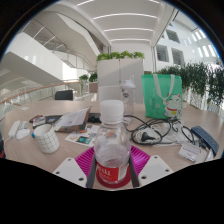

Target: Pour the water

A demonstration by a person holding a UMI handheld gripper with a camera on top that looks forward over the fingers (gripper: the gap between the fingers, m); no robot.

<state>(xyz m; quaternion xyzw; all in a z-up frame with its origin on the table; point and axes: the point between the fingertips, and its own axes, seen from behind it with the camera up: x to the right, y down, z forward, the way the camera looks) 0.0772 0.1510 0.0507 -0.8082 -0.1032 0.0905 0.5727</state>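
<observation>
Water bottle (113,152) sits upright between the gripper (113,166) fingers, white cap on, red label low on the body, clear plastic with water inside as far as I can tell. Pink pads (85,160) flank it on both sides and look hard up against the bottle wall, no gap I can make out, so I read it as clamped on the bottle rather than merely around it. Can't tell if the base is on the worktop (170,150) or lifted just clear, the fingers hide the bottom. Judgement: this is the grasp/pick-up step, pouring not begun, bottle is vertical and the cap looks in place. A white mug (46,139) stands off to the left, near but apart from the bottle, likeliest receiver, though I can't be sure. Next move would call for carrying the bottle over to it, mouth above the rim, then a slow tilt; cap needs to be off first or nothing comes out, and one gripper can't unscrew it alone. Thin plastic may flex under squeeze, so watch slip during the tilt. Around it: a black cable tangle (150,131) to the right, a green bag (161,96) behind that, papers (72,119) behind the mug, white planter boxes (119,68) at the back
</observation>
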